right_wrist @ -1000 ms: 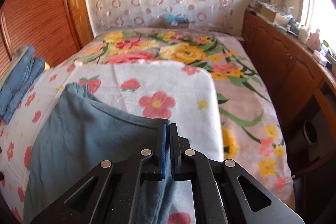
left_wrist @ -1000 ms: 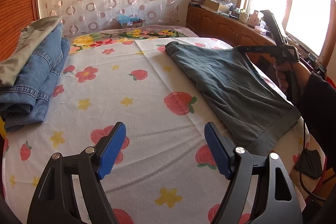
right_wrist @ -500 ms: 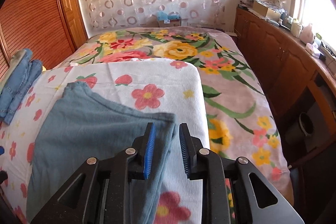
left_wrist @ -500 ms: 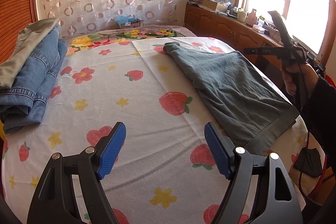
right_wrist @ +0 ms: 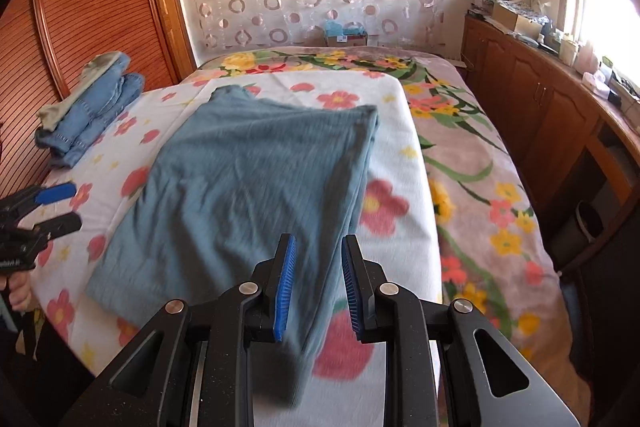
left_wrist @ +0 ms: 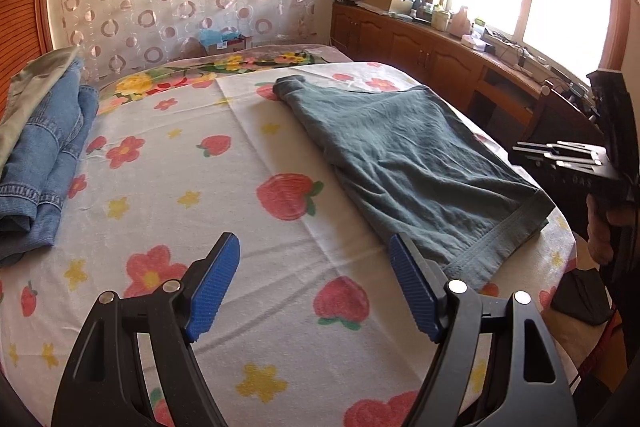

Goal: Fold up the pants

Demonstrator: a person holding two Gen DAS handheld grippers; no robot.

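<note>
The folded grey-green cotton pants [right_wrist: 256, 187] lie flat on the white flower-printed towel [left_wrist: 208, 211]. Only the right wrist view shows their whole outline. Only the left wrist view shows their hemmed band near the towel's edge. The left gripper [left_wrist: 316, 291] hovers wide open above the towel beside the pants. The right gripper [right_wrist: 316, 287] hangs over them, parted, holding nothing.

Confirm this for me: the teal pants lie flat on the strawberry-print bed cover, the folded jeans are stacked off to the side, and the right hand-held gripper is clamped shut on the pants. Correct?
Not quite. In the right wrist view the right hand-held gripper is open, its blue pads apart and nothing pinched. The rest holds: the teal pants lie flat on the strawberry-print bed cover, and the folded jeans are stacked off to the side.
</note>
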